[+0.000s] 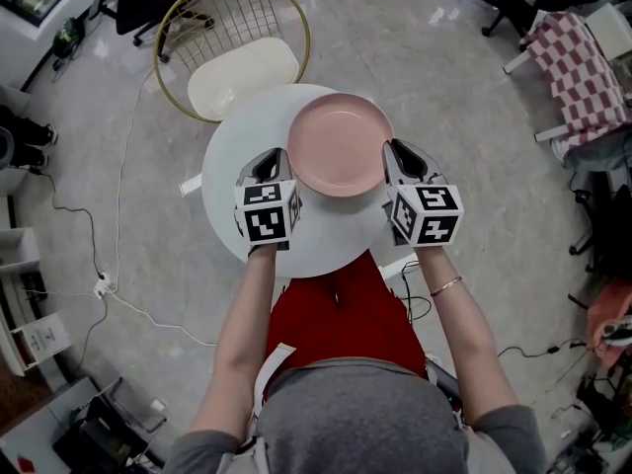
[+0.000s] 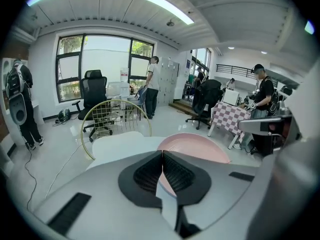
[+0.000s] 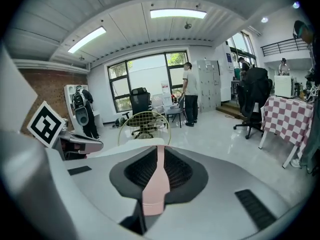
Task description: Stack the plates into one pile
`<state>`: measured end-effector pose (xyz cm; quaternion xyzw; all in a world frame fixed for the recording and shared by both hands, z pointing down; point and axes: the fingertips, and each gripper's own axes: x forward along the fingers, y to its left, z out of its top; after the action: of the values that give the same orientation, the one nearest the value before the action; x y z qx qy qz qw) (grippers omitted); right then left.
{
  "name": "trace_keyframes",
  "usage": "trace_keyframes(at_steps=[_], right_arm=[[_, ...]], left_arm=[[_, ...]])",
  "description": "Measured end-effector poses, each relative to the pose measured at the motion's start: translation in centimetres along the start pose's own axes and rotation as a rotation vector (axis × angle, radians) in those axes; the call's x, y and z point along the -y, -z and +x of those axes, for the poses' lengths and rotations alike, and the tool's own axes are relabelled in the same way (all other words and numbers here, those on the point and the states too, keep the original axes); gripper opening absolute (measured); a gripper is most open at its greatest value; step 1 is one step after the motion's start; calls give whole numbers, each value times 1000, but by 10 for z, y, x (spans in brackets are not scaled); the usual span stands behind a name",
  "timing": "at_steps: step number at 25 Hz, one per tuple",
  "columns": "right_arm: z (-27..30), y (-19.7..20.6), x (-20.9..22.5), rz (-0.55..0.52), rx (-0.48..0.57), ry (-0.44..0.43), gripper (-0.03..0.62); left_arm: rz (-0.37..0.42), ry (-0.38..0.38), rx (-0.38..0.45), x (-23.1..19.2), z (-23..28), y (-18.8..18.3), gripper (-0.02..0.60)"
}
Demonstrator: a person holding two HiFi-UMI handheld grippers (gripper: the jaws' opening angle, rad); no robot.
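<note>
- Gripping with the left gripper (image 1: 271, 158) the left rim of the round pink plate (image 1: 341, 144), smooth and plastic-looking; jaws pressed together, with a thin strip of rim pinched between the ribbed black pads (image 2: 147, 173).
- Clamping with the right gripper (image 1: 396, 152) onto the opposite, right rim, seen edge-on as a pink strip between that gripper's pads in the right gripper view.
- Holding the plate level between both grippers, over the far half of the round white table (image 1: 227, 191), with its far rim almost at the table's far edge.
- Showing the plate's shallow well whole from above, plain pink all across.
- Cannot tell from the head view whether resting on the tabletop or raised off it.
- Standing just beyond the table: round chair with gold wire back and cream seat (image 1: 242, 75).
- Standing off to the right, well apart: table under a red-and-white checked cloth (image 1: 581, 62).
</note>
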<state>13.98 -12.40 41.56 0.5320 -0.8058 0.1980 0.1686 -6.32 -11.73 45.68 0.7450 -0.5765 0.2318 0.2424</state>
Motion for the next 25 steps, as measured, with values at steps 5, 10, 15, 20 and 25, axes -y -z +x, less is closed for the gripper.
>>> trace_keyframes(at_steps=[5, 10, 15, 20, 25], right_arm=[[-26, -10, -15, 15, 65, -18, 49], [-49, -18, -29, 0, 118, -37, 40], [-73, -22, -47, -15, 174, -59, 32], [-95, -28, -61, -56, 212, -58, 29], [-117, -28, -76, -77, 236, -73, 29]], left_arm=[[-2, 7, 69, -1, -28, -6, 17], [-9, 26, 145, 0, -56, -15, 17], [18, 30, 212, 5, -86, -20, 17], [33, 40, 266, 9, -110, -25, 17], [45, 38, 313, 11, -135, -27, 17]])
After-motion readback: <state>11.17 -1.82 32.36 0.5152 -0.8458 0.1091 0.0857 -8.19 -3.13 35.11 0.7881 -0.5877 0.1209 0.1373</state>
